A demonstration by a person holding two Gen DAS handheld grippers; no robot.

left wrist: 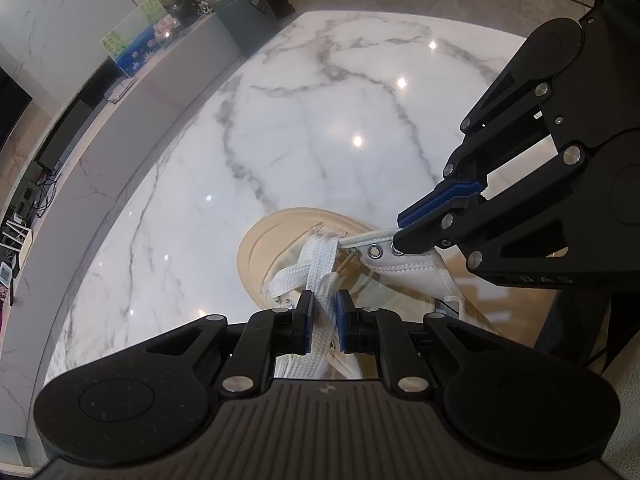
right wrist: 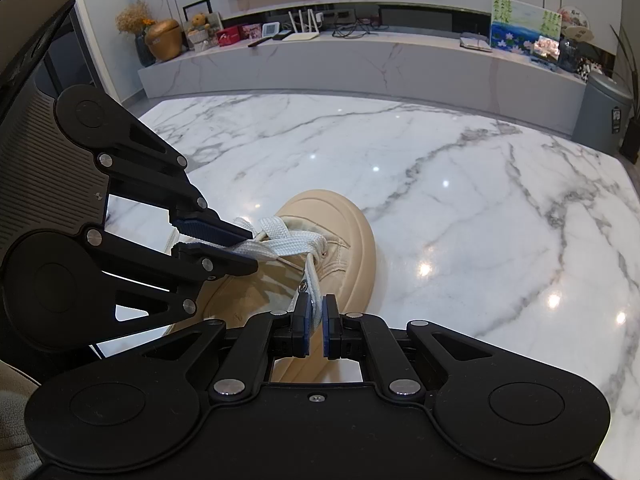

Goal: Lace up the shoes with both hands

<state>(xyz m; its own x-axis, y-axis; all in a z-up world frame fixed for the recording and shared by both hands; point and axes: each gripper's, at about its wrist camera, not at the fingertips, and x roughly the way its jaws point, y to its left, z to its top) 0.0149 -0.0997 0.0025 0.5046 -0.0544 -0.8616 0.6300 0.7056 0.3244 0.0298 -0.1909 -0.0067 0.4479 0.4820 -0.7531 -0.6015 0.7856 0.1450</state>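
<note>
I count one beige shoe (right wrist: pixel 332 240), one white flat lace (right wrist: pixel 288 246) crossed over its tongue, and two grippers. My left gripper (left wrist: pixel 321 312) is clamped on a doubled run of the lace just above the crossing; my right gripper (right wrist: pixel 316 312) pinches a single strand by the eyelet strip (left wrist: pixel 380 249), where I see three metal eyelets. The shoe stands on a glossy white marble bench (right wrist: pixel 460 184) with grey veins and lamp reflections. Beyond it runs a long low marble shelf (right wrist: pixel 360 60) carrying a painting (right wrist: pixel 520 24), a router and small ornaments, under a dark screen. The heel is hidden behind the grippers, and I cannot follow the lace ends.
</note>
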